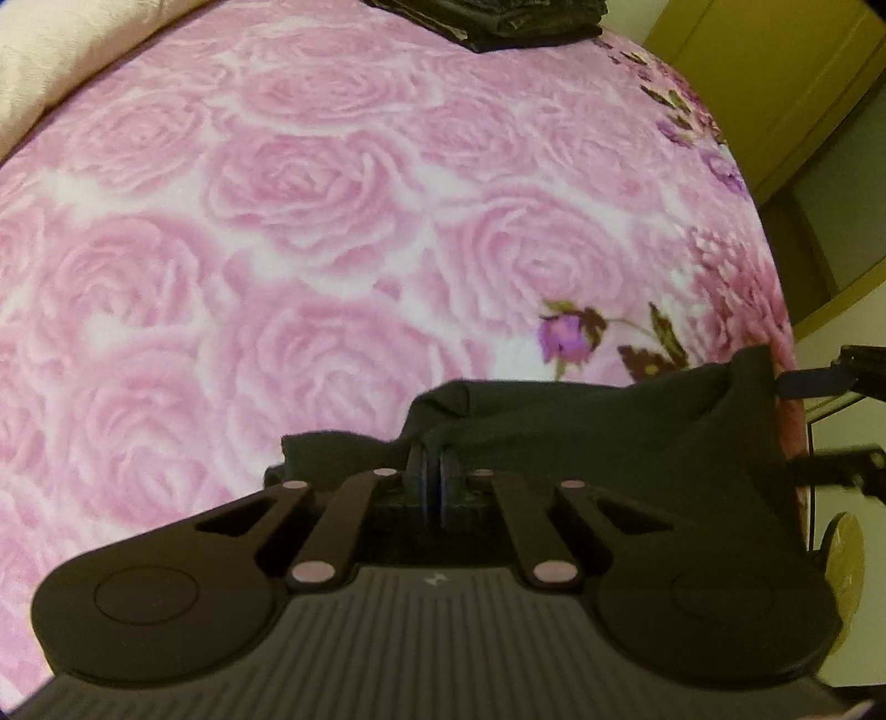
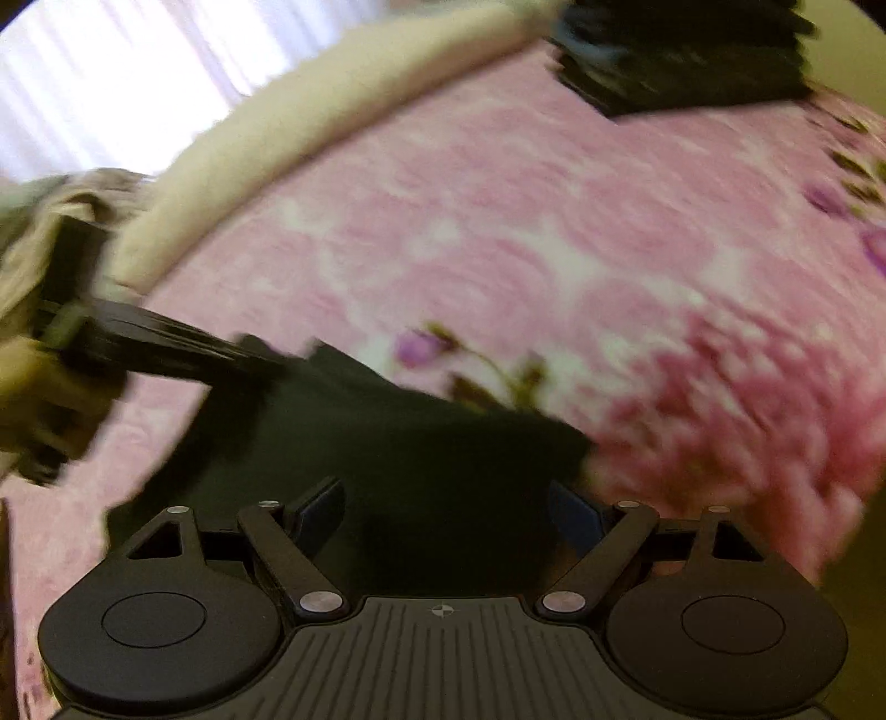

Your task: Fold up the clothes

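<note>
- Left gripper [image 1: 434, 471]: fingers pinching a bunched fold of the black garment [image 1: 581, 432], which lies at the bed's near edge.
- Right gripper [image 2: 448, 515]: fingers spread above the cloth, holding nothing.
- Step: mid-fold, probably; next, the right needs a free corner.
- Pink rose blanket [image 1: 332, 221] beyond lies open; folded dark stack [image 1: 498, 22] far off.

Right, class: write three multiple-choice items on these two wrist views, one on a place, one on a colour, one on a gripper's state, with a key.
1. Where does the folded dark stack lie?
A. far side of the bed
B. on the floor
C. on a chair

2. What colour is the garment being handled?
A. white
B. black
C. red

3. How is the left gripper?
A. wide open
B. out of view
C. shut on the garment

Key: A, it sits on the blanket far edge; B, cloth looks black; C, pads pinch the fabric.
</note>
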The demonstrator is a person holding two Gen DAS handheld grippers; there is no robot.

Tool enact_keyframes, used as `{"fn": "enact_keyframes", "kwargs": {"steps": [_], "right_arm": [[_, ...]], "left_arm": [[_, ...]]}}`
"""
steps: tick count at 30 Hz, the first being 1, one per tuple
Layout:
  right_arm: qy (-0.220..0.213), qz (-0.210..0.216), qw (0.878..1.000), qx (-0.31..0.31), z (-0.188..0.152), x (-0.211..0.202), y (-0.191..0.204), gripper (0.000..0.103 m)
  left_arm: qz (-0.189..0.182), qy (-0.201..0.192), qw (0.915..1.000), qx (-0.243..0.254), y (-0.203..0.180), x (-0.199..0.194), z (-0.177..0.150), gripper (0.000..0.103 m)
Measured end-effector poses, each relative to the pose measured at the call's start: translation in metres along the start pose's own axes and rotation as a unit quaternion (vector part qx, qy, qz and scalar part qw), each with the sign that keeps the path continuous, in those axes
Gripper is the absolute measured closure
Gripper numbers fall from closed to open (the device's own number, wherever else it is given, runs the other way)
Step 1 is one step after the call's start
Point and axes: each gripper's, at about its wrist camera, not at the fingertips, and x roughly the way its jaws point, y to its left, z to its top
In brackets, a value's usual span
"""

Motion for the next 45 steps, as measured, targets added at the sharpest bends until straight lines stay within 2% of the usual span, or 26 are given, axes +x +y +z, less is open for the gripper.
{"fn": "enact_keyframes", "kwargs": {"steps": [1, 5, 6, 8, 11, 15, 18, 20, 22, 25, 28, 29, 31, 33, 34, 35, 37, 40, 42, 43, 44, 45], "right_arm": [[-0.002, 0.015, 1.000, -0.005, 0.002, 0.005, 0.004, 0.019], [0.015, 0.011, 0.999, 0.028, -0.001, 0.033, -0.012, 0.019], [0.014, 0.011, 0.999, 0.044, -0.002, 0.036, -0.020, 0.019], [0.018, 0.001, 0.999, 0.046, -0.001, 0.030, -0.022, 0.019], [0.032, -0.041, 0.997, 0.049, -0.003, 0.014, -0.018, 0.019], [0.032, -0.032, 0.998, 0.053, -0.016, -0.018, -0.004, 0.019], [0.045, 0.005, 0.998, 0.034, -0.032, -0.029, 0.025, 0.019], [0.057, 0.029, 0.998, 0.025, -0.046, -0.030, 0.046, 0.019], [0.075, 0.042, 0.996, 0.026, -0.064, -0.023, 0.060, 0.019], [0.109, 0.016, 0.992, 0.054, -0.090, -0.005, 0.060, 0.019], [0.112, -0.003, 0.993, 0.031, -0.099, -0.007, 0.064, 0.019], [0.113, -0.014, 0.993, 0.017, -0.098, -0.011, 0.067, 0.019], [0.117, -0.037, 0.992, -0.011, -0.098, -0.019, 0.075, 0.019], [0.119, -0.059, 0.990, -0.049, -0.099, -0.028, 0.086, 0.019], [0.118, -0.066, 0.988, -0.079, -0.100, -0.031, 0.095, 0.019], [0.117, -0.072, 0.984, -0.110, -0.101, -0.033, 0.104, 0.019], [0.117, -0.089, 0.968, -0.202, -0.114, -0.028, 0.125, 0.019], [0.116, -0.113, 0.928, -0.336, -0.135, -0.020, 0.157, 0.019], [0.114, -0.138, 0.892, -0.415, -0.156, -0.004, 0.166, 0.019], [0.112, -0.151, 0.871, -0.453, -0.166, 0.004, 0.171, 0.019], [0.106, -0.161, 0.861, -0.470, -0.172, 0.012, 0.170, 0.019], [0.105, -0.167, 0.856, -0.478, -0.175, 0.020, 0.168, 0.019]], "left_arm": [[0.000, 0.001, 1.0000, 0.002, 0.001, 0.002, 0.002, 0.099], [-0.001, 0.005, 1.0000, 0.004, 0.006, 0.000, 0.008, 0.091], [0.002, 0.004, 1.0000, 0.002, 0.008, -0.003, 0.009, 0.082], [0.015, -0.008, 0.9999, 0.000, 0.010, -0.021, 0.006, 0.075], [0.044, -0.023, 0.9986, 0.021, 0.009, -0.056, -0.008, 0.077], [0.047, -0.014, 0.9968, 0.063, -0.012, -0.098, -0.051, 0.077], [0.028, -0.005, 0.9942, 0.103, -0.035, -0.117, -0.090, 0.077], [0.016, 0.011, 0.9934, 0.113, -0.044, -0.117, -0.114, 0.077], [0.018, 0.028, 0.9927, 0.116, -0.046, -0.106, -0.134, 0.077], [0.020, 0.048, 0.9932, 0.104, -0.035, -0.088, -0.157, 0.074], [0.019, 0.031, 0.9950, 0.093, -0.027, -0.096, -0.161, 0.075], [0.024, 0.028, 0.9949, 0.094, -0.027, -0.099, -0.162, 0.075], [0.057, 0.026, 0.9899, 0.127, -0.037, -0.111, -0.165, 0.076], [0.079, 0.016, 0.9828, 0.166, -0.048, -0.126, -0.171, 0.073], [0.088, 0.010, 0.9780, 0.189, -0.056, -0.133, -0.175, 0.064], [0.098, 0.003, 0.9700, 0.223, -0.066, -0.137, -0.182, 0.054], [0.117, -0.011, 0.9500, 0.289, -0.085, -0.145, -0.195, 0.047], [0.132, -0.021, 0.9169, 0.376, -0.109, -0.142, -0.215, 0.042], [0.140, -0.023, 0.8937, 0.426, -0.121, -0.132, -0.229, 0.040], [0.142, -0.024, 0.8848, 0.443, -0.125, -0.125, -0.235, 0.040], [0.145, -0.026, 0.8755, 0.460, -0.129, -0.119, -0.241, 0.038], [0.151, -0.032, 0.8660, 0.476, -0.132, -0.113, -0.245, 0.037]]}}
